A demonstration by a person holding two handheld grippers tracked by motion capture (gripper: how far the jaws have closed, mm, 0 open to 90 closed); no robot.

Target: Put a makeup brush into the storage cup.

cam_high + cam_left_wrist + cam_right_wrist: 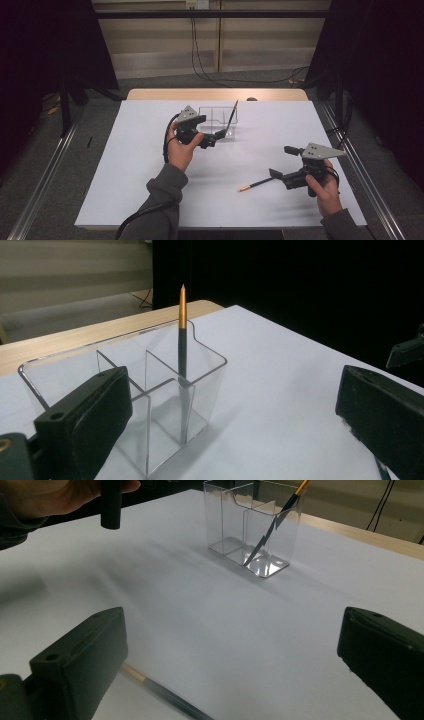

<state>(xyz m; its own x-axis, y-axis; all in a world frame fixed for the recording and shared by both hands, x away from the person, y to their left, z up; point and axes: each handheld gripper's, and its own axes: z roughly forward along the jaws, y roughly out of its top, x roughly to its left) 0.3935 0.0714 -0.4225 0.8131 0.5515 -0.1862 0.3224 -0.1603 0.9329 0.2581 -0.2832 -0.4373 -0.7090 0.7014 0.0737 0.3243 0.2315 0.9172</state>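
Sleeve (162, 192) | white tabletop (150, 190) | wooden edge (215, 94) | dark curtains (45, 40)

Hidden, cropped and blurred parts

In the right gripper view, the thin dark pen with a tan end (165, 694) lying on the white table sheet (250, 630) is blurred, and its dark end runs off the bottom edge. In the left gripper view, the clear plastic divided holder (150, 390) is partly hidden behind the near black jaw, and the lower shaft of the standing gold-tipped black pen (182, 335) smears behind the holder's wall.
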